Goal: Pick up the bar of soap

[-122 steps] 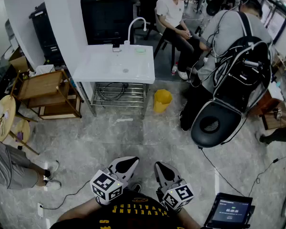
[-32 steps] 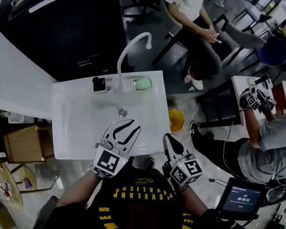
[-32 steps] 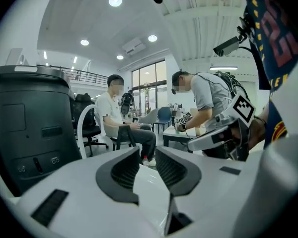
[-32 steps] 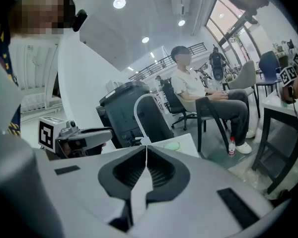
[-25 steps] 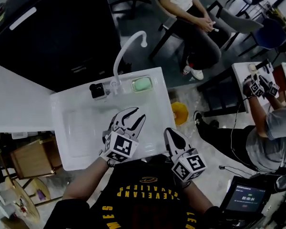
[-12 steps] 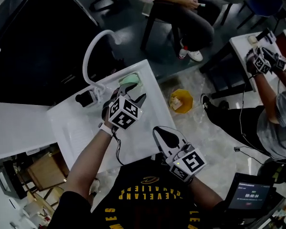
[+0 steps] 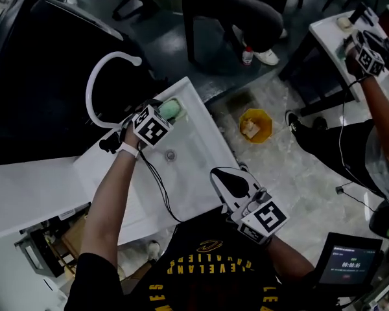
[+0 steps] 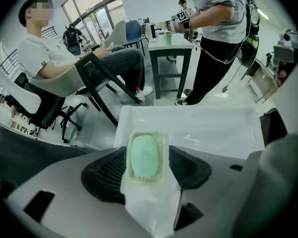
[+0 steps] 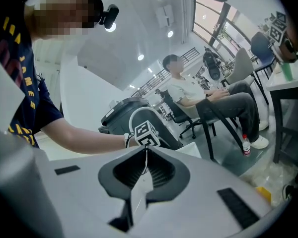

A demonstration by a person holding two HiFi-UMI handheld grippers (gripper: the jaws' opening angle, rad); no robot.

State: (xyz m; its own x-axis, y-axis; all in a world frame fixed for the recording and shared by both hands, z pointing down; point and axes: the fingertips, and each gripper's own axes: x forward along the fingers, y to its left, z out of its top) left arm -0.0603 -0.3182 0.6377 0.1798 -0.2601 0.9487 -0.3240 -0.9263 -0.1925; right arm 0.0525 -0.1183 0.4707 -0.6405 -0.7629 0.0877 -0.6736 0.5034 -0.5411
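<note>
A pale green bar of soap point(image 8: 144, 154) lies in a cream dish point(image 8: 162, 178) on the back right corner of the white sink point(image 7: 185, 186). My left gripper point(image 8: 147, 158) points steeply down over it. Its jaws have just been opening and stand wide, with the soap showing between the black pads point(image 8: 105, 175); neither pad presses on it. In the head view the left gripper point(image 7: 163, 114) sits right beside the soap point(image 7: 171, 109). My right gripper point(image 7: 224, 176) hovers by the sink's front edge, shut and empty, its tips meeting in the right gripper view point(image 9: 145, 155).
A white curved faucet point(image 7: 94, 86) rises at the sink's back, with a black object point(image 7: 107, 144) by its base and a drain point(image 7: 170, 155) in the basin. A yellow bin point(image 7: 255, 125) stands on the floor to the right. A seated person point(image 8: 64, 63) and a standing one point(image 8: 216, 29) are behind.
My left gripper has reached up and left across the sink to the soap dish, tipped downward, and its jaws have widened. The right gripper has stayed near the sink's front edge.
</note>
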